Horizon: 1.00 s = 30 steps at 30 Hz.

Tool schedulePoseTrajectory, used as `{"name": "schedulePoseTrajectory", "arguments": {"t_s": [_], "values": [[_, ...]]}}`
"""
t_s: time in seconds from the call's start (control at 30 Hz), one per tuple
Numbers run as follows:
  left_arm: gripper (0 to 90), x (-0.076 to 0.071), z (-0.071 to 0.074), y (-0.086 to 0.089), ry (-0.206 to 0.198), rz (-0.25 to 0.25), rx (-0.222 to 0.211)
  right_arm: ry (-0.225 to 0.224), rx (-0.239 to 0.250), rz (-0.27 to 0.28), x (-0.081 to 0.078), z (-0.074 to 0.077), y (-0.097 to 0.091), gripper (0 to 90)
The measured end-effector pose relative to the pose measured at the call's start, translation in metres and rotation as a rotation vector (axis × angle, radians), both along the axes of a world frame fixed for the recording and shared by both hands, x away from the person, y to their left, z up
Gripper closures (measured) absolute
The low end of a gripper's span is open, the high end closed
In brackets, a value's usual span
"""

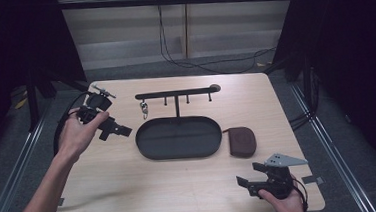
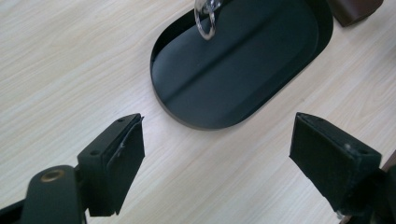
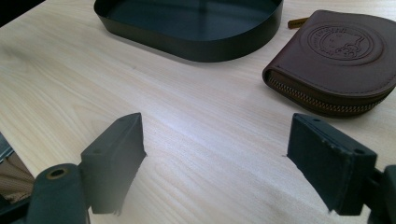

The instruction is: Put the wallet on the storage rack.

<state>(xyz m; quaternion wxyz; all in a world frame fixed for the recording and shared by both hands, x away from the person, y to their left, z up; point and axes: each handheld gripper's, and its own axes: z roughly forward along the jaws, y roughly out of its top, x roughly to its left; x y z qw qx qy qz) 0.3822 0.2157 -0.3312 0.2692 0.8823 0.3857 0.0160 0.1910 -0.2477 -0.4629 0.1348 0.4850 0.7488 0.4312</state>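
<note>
Left claw [image 1: 125, 132]: released, jaws spread wide with nothing between them, low over the pale wooden tabletop [image 1: 131, 190] just beside the left end of the tray.
Right claw [image 1: 242, 182]: released too, jaws wide apart and bare, resting near the front right edge of the tabletop.
Key ring [image 1: 144, 109]: small silver metal ring with its clip, hanging from the leftmost hook of the black T-shaped metal rack [image 1: 176, 94]; in the left claw's own view it dangles above the tray's end [image 2: 205, 21].
Step in hand: likely the left claw deals with the key ring; the 3 other hooks are bare.
Doing it well: approach level with the ring, bracket it squarely between both pads, close gently so it does not swing, keep clear of the rack's bar.
Black oval metal tray [image 1: 143, 134]: the rack's post rises from it; I see nothing else inside.
Brown leather zip pouch [image 1: 242, 141]: zipped shut, contents hidden, lying just beside the tray's right end, ahead of the right claw [image 3: 336, 56].
</note>
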Motion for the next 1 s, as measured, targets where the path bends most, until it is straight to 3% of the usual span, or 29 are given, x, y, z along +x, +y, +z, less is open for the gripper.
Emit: {"name": "schedulePoseTrajectory", "arguments": {"t_s": [0.07,0.2,0.57,0.8,0.9,1.0], "values": [[18.0,-0.007,0.0,0.008,-0.041,0.043,-0.045,0.002,0.002,-0.005,-0.001,0.0,0.0,18.2],[17.5,-0.018,0.001,0.014,-0.069,0.034,-0.073,0.003,0.006,-0.009,0.0,-0.001,-0.002,18.2],[18.1,-0.039,-0.015,0.032,-0.107,0.049,-0.118,0.0,0.006,-0.011,-0.001,0.0,-0.002,18.2],[18.1,-0.061,-0.04,0.058,-0.132,0.092,-0.177,0.006,0.023,-0.029,0.0,0.001,-0.005,17.9],[18.1,-0.067,-0.047,0.063,-0.142,0.104,-0.183,0.008,0.028,-0.03,0.0,0.001,-0.006,17.7],[22.4,-0.081,-0.06,0.069,-0.167,0.104,-0.202,0.015,0.034,-0.035,0.001,0.001,-0.007,17.8]]}}
